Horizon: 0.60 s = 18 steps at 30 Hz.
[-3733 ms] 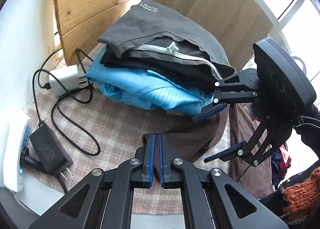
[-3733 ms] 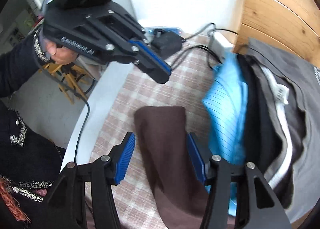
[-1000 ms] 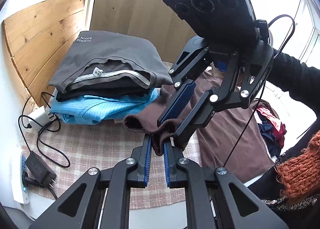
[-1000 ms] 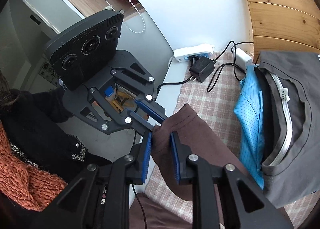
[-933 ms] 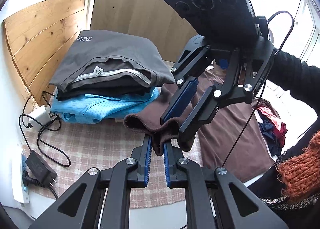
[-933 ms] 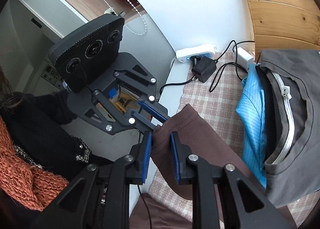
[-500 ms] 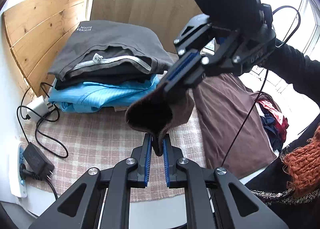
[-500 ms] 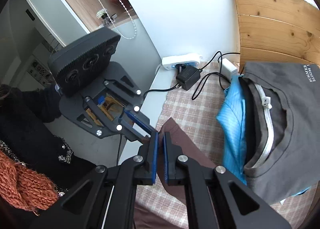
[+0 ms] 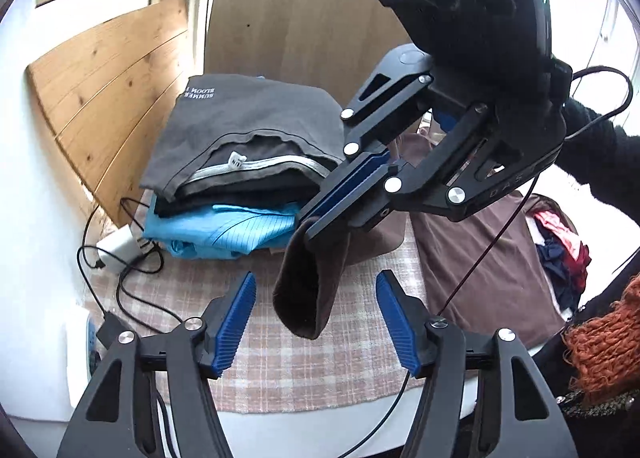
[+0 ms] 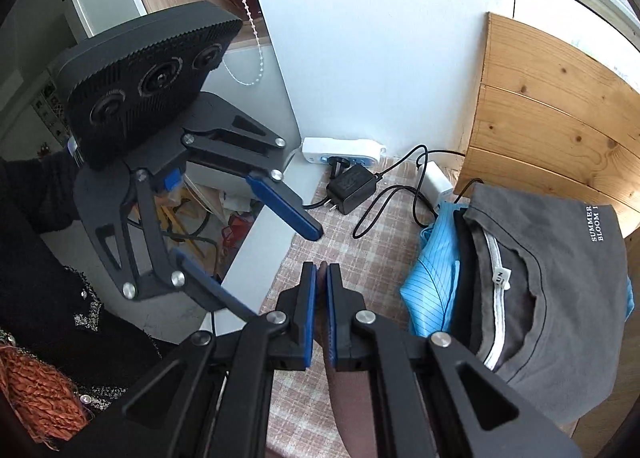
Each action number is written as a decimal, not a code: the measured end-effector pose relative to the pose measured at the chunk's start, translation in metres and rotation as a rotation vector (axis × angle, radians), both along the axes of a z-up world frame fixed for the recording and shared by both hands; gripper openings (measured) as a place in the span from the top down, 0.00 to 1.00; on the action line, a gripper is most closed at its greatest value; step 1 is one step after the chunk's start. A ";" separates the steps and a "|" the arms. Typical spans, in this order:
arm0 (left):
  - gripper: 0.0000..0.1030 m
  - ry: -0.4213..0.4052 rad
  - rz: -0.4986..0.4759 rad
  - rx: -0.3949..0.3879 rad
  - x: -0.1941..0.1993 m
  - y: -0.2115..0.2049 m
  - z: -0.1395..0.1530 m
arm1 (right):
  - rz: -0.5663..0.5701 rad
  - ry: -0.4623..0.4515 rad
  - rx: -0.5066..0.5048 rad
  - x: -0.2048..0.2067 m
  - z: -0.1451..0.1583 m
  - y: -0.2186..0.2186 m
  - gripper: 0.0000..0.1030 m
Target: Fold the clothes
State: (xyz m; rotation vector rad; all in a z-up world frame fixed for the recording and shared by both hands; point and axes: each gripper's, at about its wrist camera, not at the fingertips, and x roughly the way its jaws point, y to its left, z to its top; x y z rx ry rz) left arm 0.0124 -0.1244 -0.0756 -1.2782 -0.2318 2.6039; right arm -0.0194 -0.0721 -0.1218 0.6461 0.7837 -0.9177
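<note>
Between the spread blue pads of the left gripper [image 9: 316, 318] hangs the open cuff of a soft brown knit garment [image 9: 312, 286], touching neither pad; those jaws stand wide apart and hold nothing. Above and beyond them, the right gripper [image 9: 344, 194] is clamped on the cuff's upper edge, so the fabric dangles as a loose tube while the rest of the garment trails back across the pink checked tablecloth [image 9: 280, 354] to the right of the left jaws. From the right wrist view, the right gripper's pads [image 10: 308, 322] are pressed nearly together with a thin dark sliver of cloth between them. Lifting the sleeve end this way probably keeps it clear of the table so it can be carried over the body of the garment for a fold. Ahead of both sets of jaws sits a neat stack of folded clothes [image 9: 248, 162], a grey T-shirt on top and a bright blue striped shirt at the bottom, likely where the brown piece is meant to end up
</note>
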 end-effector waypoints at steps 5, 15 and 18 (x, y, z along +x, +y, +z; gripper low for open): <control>0.69 -0.027 -0.001 0.072 -0.022 -0.001 -0.011 | -0.016 0.006 -0.024 -0.001 0.007 0.000 0.95; 0.91 -0.052 0.106 0.138 -0.017 -0.031 -0.017 | -0.526 0.141 0.009 -0.187 0.002 0.103 0.64; 0.91 -0.046 0.133 0.139 -0.010 -0.036 -0.016 | -0.558 0.278 0.162 -0.222 -0.050 0.128 0.64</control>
